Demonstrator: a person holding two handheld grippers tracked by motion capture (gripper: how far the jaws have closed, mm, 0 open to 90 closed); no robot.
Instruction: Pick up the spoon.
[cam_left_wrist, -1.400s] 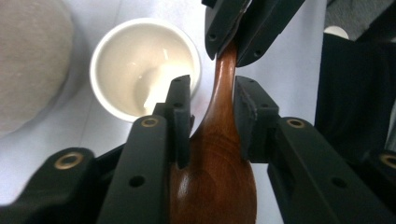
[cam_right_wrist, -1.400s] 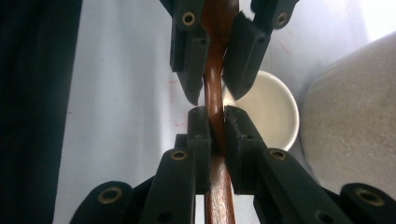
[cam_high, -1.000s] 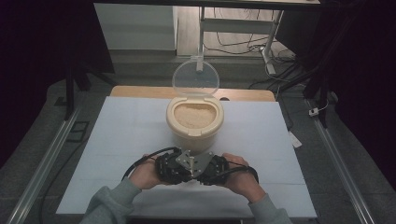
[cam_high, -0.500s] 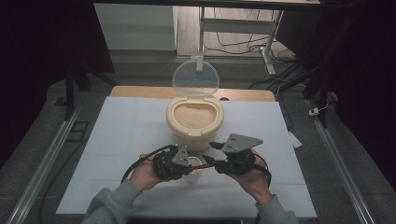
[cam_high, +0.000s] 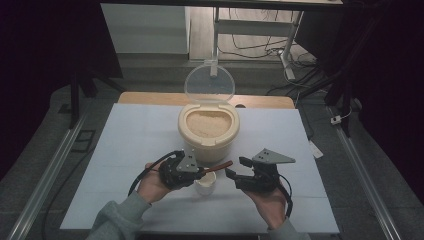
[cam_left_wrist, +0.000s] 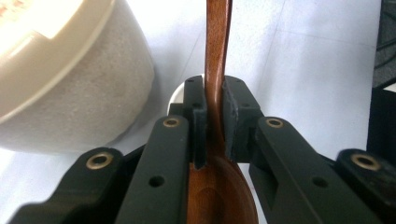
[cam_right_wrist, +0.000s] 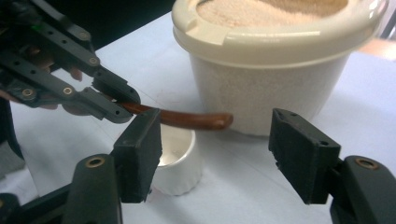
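Observation:
My left gripper is shut on a brown wooden spoon, its pads clamped on the neck of the spoon just above the bowl. The handle points right, over a small white cup on the mat. My right gripper stands to the right of the handle's tip. Its jaws have just been opening and are now wide apart with nothing gripped between them. In the right gripper view the spoon's handle ends beyond the jaws, above the cup.
A cream tub full of pale grains stands just behind the cup, its clear round lid hinged upright at the back. A white mat covers the table. A small white tag lies at its right edge.
The right gripper has pulled away to the right from the left gripper and its jaws have opened. The left gripper has stayed in place, shut on the spoon.

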